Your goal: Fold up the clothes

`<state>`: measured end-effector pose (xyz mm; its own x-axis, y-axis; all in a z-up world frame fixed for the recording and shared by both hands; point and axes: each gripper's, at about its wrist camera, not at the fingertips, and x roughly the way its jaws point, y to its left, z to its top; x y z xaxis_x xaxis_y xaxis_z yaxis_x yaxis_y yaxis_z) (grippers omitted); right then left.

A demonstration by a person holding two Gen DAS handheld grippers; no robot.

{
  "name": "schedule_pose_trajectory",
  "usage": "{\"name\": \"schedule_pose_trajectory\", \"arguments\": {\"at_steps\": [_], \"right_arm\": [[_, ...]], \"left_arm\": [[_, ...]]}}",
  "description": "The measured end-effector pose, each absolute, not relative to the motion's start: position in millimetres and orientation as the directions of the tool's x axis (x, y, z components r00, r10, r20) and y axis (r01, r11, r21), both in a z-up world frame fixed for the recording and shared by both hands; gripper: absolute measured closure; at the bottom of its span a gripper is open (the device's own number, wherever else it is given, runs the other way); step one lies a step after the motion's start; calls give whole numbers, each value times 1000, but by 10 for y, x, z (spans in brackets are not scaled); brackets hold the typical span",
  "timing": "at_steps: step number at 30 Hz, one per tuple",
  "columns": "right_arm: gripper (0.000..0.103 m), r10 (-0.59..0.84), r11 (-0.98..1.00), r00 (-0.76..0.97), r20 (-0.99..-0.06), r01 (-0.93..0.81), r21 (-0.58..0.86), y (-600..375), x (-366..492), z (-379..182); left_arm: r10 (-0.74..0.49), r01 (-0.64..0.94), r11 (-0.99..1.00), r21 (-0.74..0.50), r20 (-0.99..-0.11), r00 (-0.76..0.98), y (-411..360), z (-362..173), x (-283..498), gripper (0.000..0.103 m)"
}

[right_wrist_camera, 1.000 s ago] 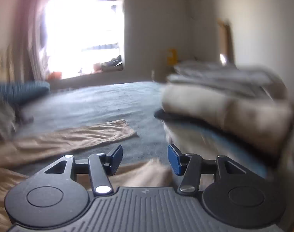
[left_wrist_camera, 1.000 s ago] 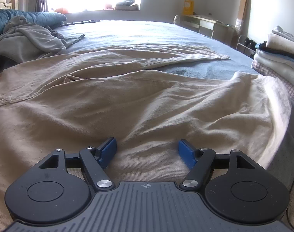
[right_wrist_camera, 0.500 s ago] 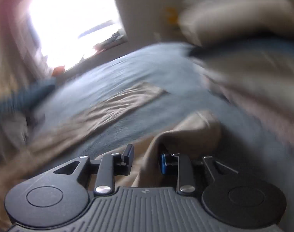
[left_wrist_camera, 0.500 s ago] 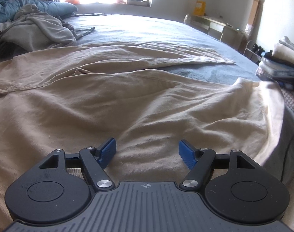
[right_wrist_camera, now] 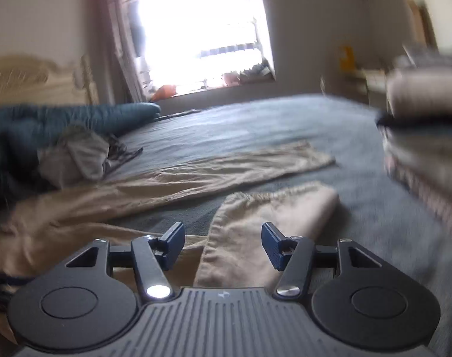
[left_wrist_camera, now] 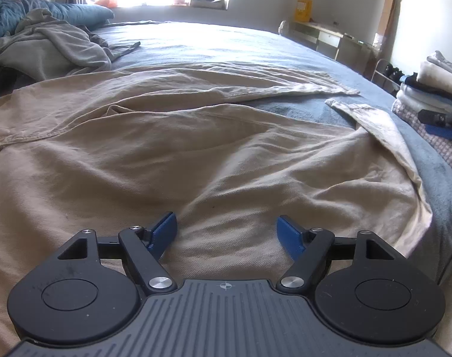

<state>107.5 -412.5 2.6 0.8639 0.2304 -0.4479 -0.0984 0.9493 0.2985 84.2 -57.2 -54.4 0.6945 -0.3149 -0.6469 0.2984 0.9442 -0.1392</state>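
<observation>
Here, tan trousers [left_wrist_camera: 172,148] lie spread across the near part of the bed [left_wrist_camera: 214,41], waist toward the bed's left side, both legs running toward its right edge. The far leg lies flat; the near leg's cuff [right_wrist_camera: 273,208] is turned back over itself, close to the right edge. The left gripper [left_wrist_camera: 226,233] hovers low over the near leg with its fingers [left_wrist_camera: 163,232] spread wide and widening; whether they touch the cloth below cannot be told, but nothing is pinched. The right gripper [right_wrist_camera: 223,244], blurred in its own view, has its fingers [right_wrist_camera: 272,245] moving apart; the folded cuff lies between and just beyond them, apparently not pressed by either pad. A stack of folded laundry [left_wrist_camera: 434,95] sits at the bed's right edge. A crumpled grey garment [left_wrist_camera: 53,47] and a blue duvet [left_wrist_camera: 47,15] occupy the far left corner.
</observation>
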Motion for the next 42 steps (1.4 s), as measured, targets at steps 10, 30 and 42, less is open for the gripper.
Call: {"name": "schedule_pose_trajectory", "arguments": {"at_steps": [10,30,42], "right_arm": [[47,131,991,788,-602,-98,87,-3430,2042,-182],[97,-37,773,867,-497,340,536,-5545,649,-79],[74,-14,431,899,-438,400,809,-6108,176,-776]], "left_arm": [[-329,308,940,-147,-630,704,-559,-579,823,25],[-344,339,931,-133,-625,700,-464,-542,788,24],[-483,585,811,20,-541,688,-764,-272,198,24]]}}
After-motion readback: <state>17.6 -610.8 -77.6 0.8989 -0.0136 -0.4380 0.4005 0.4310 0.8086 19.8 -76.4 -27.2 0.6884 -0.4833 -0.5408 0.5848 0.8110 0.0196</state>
